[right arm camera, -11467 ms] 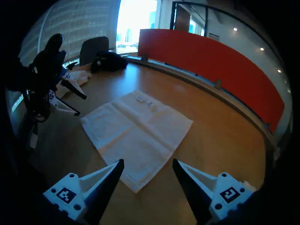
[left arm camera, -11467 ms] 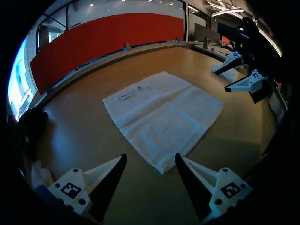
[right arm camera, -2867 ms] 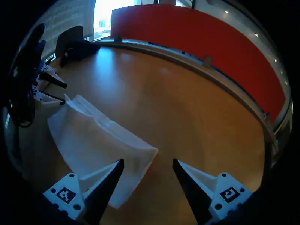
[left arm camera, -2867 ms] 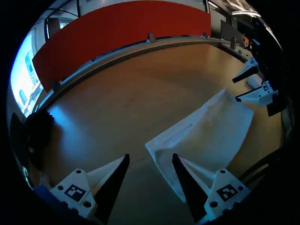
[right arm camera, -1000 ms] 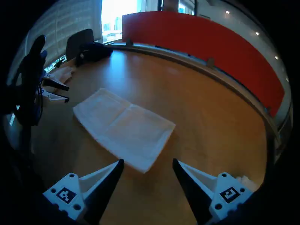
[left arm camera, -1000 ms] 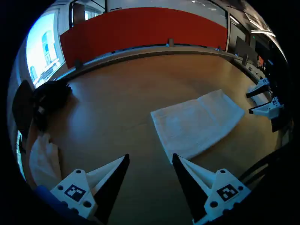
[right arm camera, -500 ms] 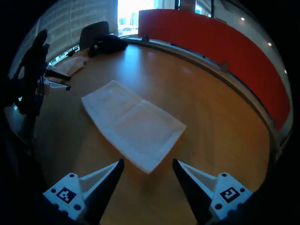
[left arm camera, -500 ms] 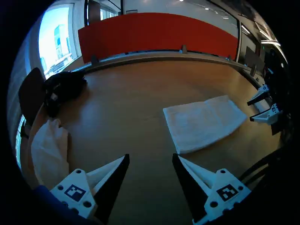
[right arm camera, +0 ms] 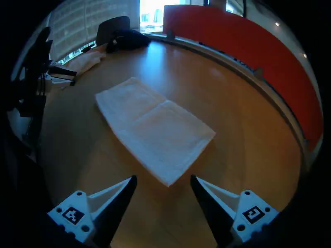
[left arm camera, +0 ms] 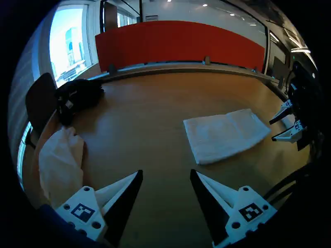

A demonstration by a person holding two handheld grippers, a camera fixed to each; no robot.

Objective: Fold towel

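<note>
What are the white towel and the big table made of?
The towel looks like soft cotton terry: matte, nubbly, with a limp crease. The table seems wood or wood-look laminate: orange-brown, smooth, shiny where window light reflects.

Folded rectangular terry towel (right arm camera: 155, 128): plain white, faint woven texture. Wooden tabletop (right arm camera: 231, 124): warm honey-brown, with a bluish sheen at the far end. Long partition panel (left arm camera: 178, 41): solid red. Left gripper (left arm camera: 165, 172) and right gripper (right arm camera: 162, 177): white fingers, black inner faces, black-and-white square markers. Soft bag (left arm camera: 78, 95): black. Crumpled cloth (left arm camera: 60, 161): cream.
</note>
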